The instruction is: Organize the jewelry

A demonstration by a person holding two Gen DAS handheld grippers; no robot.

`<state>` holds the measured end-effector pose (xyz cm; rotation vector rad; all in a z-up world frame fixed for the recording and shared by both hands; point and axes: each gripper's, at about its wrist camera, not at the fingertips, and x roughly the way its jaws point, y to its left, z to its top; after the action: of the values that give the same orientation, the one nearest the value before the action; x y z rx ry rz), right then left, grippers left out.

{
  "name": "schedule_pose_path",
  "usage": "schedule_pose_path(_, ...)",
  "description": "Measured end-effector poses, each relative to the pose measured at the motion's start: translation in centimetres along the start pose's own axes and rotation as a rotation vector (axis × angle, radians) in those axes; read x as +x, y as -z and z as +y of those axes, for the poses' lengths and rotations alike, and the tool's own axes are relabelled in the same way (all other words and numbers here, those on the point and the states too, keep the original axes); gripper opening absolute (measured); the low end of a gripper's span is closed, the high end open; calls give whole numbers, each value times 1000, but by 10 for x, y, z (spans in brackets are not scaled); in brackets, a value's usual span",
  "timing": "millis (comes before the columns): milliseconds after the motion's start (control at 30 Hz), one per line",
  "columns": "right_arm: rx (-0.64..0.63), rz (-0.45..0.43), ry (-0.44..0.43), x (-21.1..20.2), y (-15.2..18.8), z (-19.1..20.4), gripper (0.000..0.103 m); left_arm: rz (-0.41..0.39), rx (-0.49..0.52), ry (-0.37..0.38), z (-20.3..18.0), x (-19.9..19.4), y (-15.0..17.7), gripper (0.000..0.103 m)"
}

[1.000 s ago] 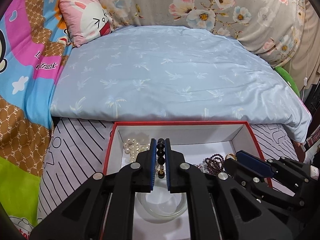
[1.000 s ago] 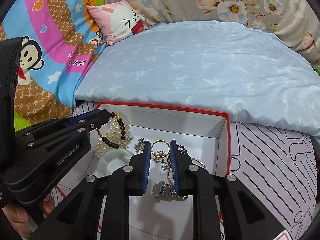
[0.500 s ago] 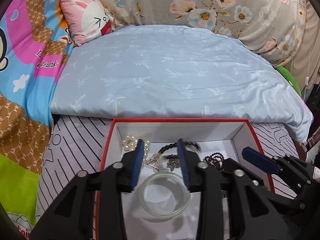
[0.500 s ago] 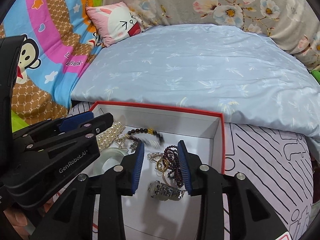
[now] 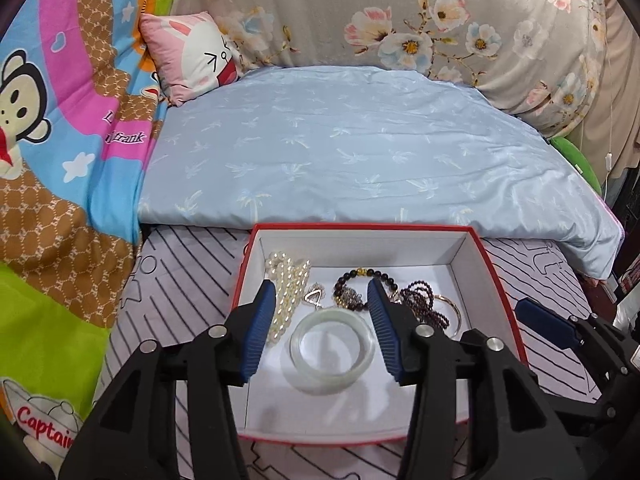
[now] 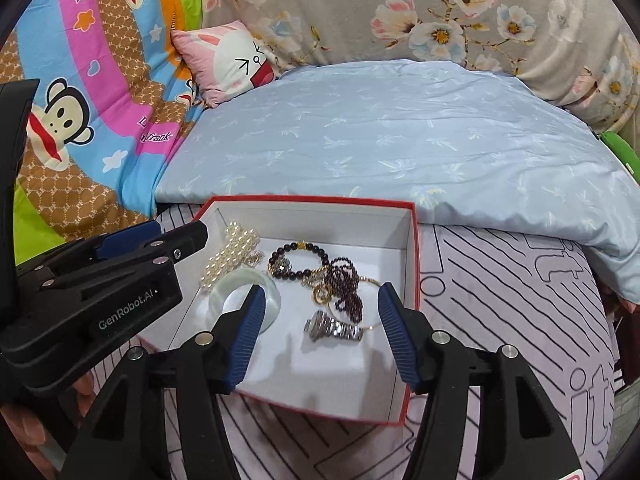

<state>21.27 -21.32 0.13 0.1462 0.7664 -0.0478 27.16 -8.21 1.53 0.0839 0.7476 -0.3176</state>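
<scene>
Jewelry sits in a red-rimmed white box [image 5: 486, 264] on a striped sheet, directly under both grippers. Left gripper [image 5: 322, 330]: fingers spread wide, nothing held; pale glass bangle [image 5: 332, 350] lies between and just below its tips, pearl strand [image 5: 286, 280] by the left finger, dark bead bracelet w/ gold bead [image 5: 362, 276] ahead near the right finger, maroon bead tangle [image 5: 424, 304] just right of it. Right gripper [image 6: 320, 338]: fingers also wide apart, empty; silver watch [image 6: 334, 328] lies between its tips.

Only the right wrist view shows the watch plus a gold ring [image 6: 321, 294] just ahead of it, touching the maroon beads; in the left view the watch is hidden. Left view shows only a blue pad of the right gripper at far right.

Writing: "GenRobot.AI" on the left gripper body in the right view; "Captain" at lower left of the left view; "Paul Frank" partly readable on the cartoon monkey blanket [image 6: 60, 120] to the left. Light blue quilt [image 5: 340, 152] lies beyond the box, bunny pillow [image 5: 196, 54] far back-left.
</scene>
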Motion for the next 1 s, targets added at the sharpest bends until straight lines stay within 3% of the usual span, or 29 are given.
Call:
schedule_pose_path(200,11,-18,24,-27,21,5,64,-12,13,-20,-6,-28,21,49)
schedule_pose_path(267,4,-21,46,-34,27,7,65,-11,3,-22,-6,-36,28,58)
schedule_pose_path(433,-10,-34,85,-53,46,15,70,-16,-15,-37,-7,-55,49,64)
schedule_pose_path(700,25,-42,143,-78,75,11,75,-23,-56,-73,3,-79,74,68)
schedule_pose_path(1000,96,-41,171,-88,101,3,87,-34,-37,-142,2,-90,102,91)
